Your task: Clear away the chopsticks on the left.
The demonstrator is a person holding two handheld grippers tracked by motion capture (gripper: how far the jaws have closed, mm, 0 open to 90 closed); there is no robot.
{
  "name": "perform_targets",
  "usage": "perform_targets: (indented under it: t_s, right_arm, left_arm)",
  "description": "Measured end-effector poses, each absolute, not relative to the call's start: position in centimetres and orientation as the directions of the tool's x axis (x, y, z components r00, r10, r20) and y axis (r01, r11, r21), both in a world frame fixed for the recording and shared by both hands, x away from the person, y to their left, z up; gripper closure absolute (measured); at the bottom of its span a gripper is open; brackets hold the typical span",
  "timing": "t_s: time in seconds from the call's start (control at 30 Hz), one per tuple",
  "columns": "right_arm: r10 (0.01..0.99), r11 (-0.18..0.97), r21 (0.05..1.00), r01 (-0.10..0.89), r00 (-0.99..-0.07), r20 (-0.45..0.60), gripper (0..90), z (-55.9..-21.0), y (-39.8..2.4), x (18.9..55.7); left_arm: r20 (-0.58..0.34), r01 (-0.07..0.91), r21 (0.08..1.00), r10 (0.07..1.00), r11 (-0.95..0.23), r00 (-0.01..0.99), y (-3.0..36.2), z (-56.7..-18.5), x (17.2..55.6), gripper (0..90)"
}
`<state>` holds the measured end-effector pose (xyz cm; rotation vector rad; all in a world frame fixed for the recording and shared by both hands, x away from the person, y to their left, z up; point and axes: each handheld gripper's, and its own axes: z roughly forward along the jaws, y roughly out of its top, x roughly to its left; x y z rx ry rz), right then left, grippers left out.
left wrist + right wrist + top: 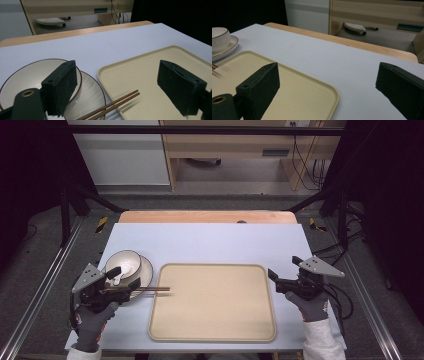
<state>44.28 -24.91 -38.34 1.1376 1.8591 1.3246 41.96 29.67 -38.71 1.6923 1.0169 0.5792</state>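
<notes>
A: Which step are we on?
B: We'd call it the approach. The left gripper (121, 281) hangs over the bowl (122, 264) and plate (144, 270), jaws wide apart with nothing between them. The chopsticks (155, 290) lie just past it, at its 3 o'clock, tips on the tray (212, 330) rim and handles over the plate.
A: Right side?
B: The right gripper (284, 272) is also spread wide and holds nothing, off the tray's 3 o'clock edge, well apart from the dishes.
A: Next move?
B: We judge the left jaws need to drop around the chopsticks and close on both sticks together. They're thin, so one may slip.
A: Counts?
B: One bowl, one plate under it, one tray, two chopsticks, two grippers. There looks to be a spoon in the bowl, but we can't tell for sure.
</notes>
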Motion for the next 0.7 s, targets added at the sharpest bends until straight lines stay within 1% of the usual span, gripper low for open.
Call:
perform_targets:
  t_s: [0.7]
  right_arm:
    - [0.877, 0.154, 0.936, 0.316, -0.479, 0.017, 5.4, -38.3, -24.4, 44.0]
  left_arm:
    - [-0.089, 0.379, 0.914, 0.840, -0.145, 0.535, 32.3, -39.9, 40.0, 12.1]
